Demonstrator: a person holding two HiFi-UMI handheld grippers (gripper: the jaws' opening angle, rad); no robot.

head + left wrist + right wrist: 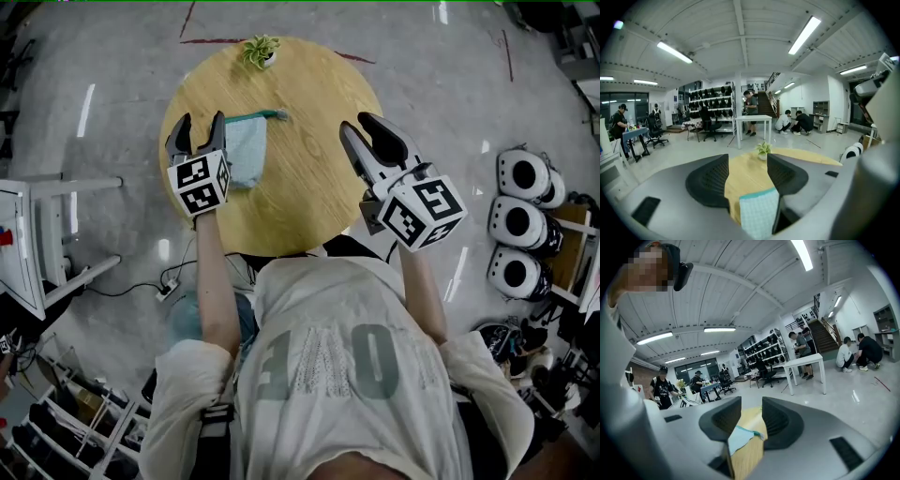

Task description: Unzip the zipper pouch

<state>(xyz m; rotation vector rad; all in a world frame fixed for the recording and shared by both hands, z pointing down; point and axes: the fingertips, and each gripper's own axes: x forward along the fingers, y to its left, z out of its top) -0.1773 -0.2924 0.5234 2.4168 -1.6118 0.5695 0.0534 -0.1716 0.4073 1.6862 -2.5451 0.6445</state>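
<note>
Round table [309, 202] at centre, on floor. Person stands at near edge. Small potted plant [261, 52] on table's far edge. Zipper pouch [247, 150] lies flat on table's left part, nearer than plant, zipper edge on far side. Left gripper [199, 120] above table's left edge, just left of pouch, partly overlapping it. Right gripper [358, 124] over table's right part, well apart from pouch. Three round helmets [520, 220] on floor right of table. Cable [141, 286] on floor at near left.

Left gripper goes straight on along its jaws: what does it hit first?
The left gripper would most likely meet the bare table just past the pouch, which lies low by its right jaw. The plant stands farther on; depth is unclear.
</note>
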